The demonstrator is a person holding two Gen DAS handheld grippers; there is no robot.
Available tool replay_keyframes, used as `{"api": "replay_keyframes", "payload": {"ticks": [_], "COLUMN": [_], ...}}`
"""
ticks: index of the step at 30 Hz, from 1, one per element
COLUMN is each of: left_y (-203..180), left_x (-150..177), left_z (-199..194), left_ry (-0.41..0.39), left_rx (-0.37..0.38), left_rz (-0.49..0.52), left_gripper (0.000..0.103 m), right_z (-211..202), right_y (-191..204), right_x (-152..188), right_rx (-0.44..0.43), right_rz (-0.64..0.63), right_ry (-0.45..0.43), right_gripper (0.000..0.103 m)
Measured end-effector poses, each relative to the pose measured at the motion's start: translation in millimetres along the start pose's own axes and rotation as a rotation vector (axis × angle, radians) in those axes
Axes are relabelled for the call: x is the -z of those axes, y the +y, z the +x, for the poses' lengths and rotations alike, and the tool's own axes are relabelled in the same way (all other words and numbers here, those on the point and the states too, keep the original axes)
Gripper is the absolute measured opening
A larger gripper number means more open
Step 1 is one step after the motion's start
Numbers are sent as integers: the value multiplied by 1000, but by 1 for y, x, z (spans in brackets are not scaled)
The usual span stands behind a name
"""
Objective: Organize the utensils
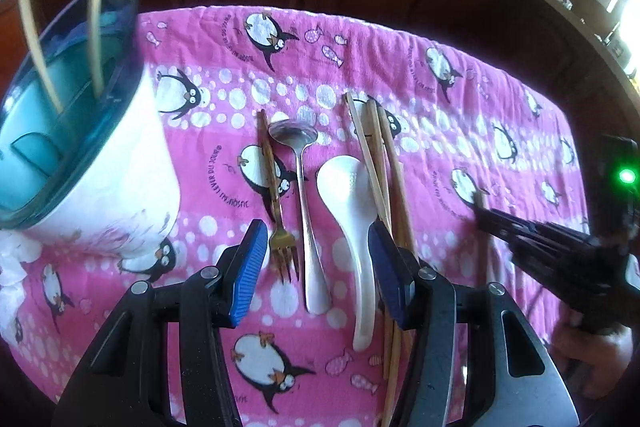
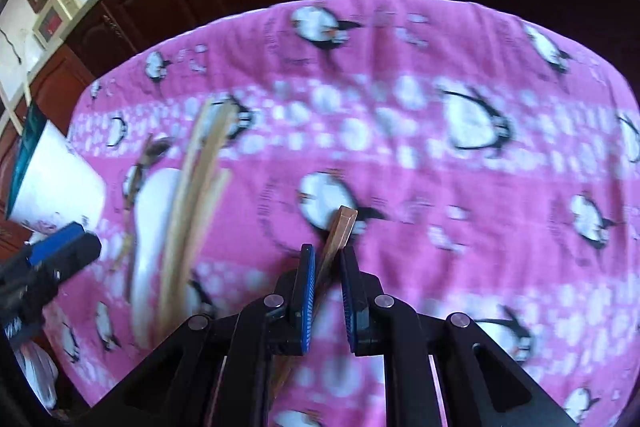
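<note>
Right claw (image 2: 325, 259): pinched on single chopstick (image 2: 338, 237), prob. bound for holder (image 1: 84, 163). Left claw (image 1: 318, 267): wide, empty, over fork (image 1: 280, 227), spoons, w/ chopstick bundle (image 1: 374, 151) alongside on table.

Left claw (image 1: 318, 259) spread wide, right claw (image 2: 329, 259) clamped, both angled downward
</note>
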State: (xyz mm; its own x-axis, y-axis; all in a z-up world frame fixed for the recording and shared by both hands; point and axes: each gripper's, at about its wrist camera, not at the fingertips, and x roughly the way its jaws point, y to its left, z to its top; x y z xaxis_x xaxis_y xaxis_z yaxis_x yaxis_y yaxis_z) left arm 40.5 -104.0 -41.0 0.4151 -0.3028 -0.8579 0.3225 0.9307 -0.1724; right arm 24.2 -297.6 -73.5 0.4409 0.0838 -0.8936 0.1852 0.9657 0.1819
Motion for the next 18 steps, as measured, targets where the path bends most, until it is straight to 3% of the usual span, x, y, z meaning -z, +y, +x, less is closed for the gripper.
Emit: {"api": "replay_keyframes", "payload": {"ticks": [7, 18], "left_y": [-4, -9], "left_x": [-12, -28], "left_z": [22, 48], "left_ry": [9, 34], "left_rx": [-40, -44], "left_rz": [18, 60], "left_gripper": [52, 46], "right_z": [-2, -11], "right_y": [-29, -64], "right_x": [3, 9], "right_rx": [-146, -245], "right_rz": [110, 159], "right_ry": [21, 28], "right_gripper": [12, 12]}}
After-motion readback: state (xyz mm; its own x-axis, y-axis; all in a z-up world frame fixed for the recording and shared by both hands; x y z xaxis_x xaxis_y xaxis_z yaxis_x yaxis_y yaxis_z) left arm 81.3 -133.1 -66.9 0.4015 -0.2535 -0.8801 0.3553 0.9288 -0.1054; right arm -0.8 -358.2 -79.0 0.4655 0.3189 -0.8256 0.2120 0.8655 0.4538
